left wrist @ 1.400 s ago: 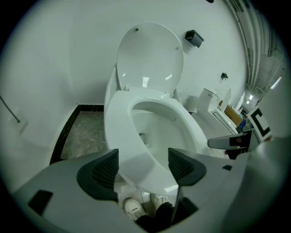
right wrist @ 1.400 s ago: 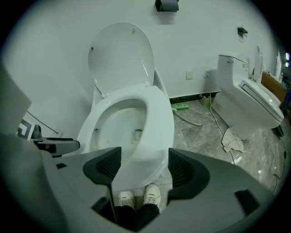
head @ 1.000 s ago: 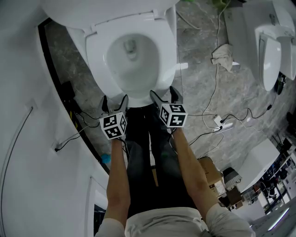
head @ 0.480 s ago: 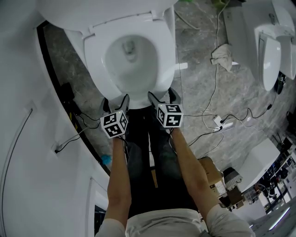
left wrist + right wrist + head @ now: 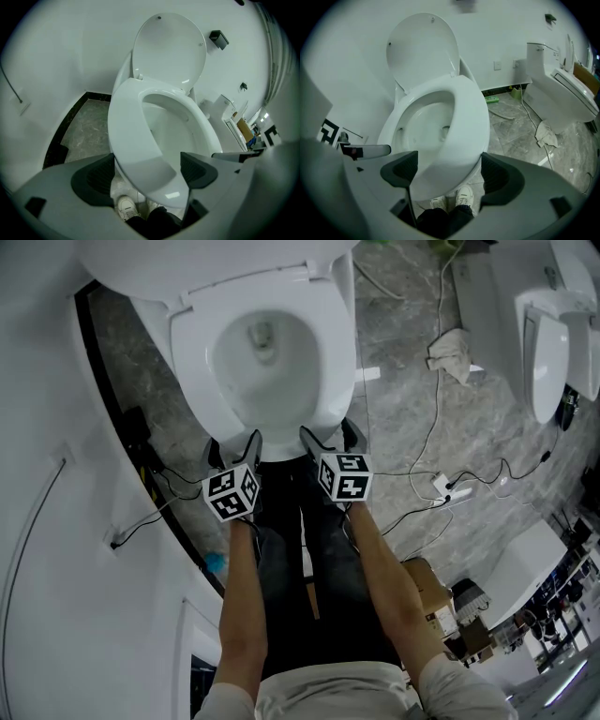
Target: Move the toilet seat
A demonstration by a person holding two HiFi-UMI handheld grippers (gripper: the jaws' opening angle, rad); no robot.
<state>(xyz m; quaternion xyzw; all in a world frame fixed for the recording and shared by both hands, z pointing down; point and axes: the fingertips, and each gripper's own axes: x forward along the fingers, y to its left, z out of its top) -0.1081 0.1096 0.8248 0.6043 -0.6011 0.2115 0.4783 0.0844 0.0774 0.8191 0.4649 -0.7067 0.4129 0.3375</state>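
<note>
The white toilet seat [image 5: 197, 352] lies down on the bowl, and the lid [image 5: 168, 51] stands up against the wall. My left gripper [image 5: 232, 444] is open at the seat's front left edge. In the left gripper view the seat [image 5: 136, 140] runs between the two dark pads [image 5: 93, 176]. My right gripper [image 5: 328, 430] is open at the front right edge. In the right gripper view the seat [image 5: 464, 126] also passes between the pads [image 5: 499, 176]. Neither pair of jaws is closed on the rim.
A white wall [image 5: 47, 427] runs close on the left. A second toilet [image 5: 553, 334] stands at the right, with a crumpled cloth [image 5: 452, 352], cables and a power strip [image 5: 441, 486] on the grey floor between. The person's legs and shoes are right under the bowl's front.
The right gripper has edged slightly left along the seat's front rim. The left gripper has barely moved. Both stay open.
</note>
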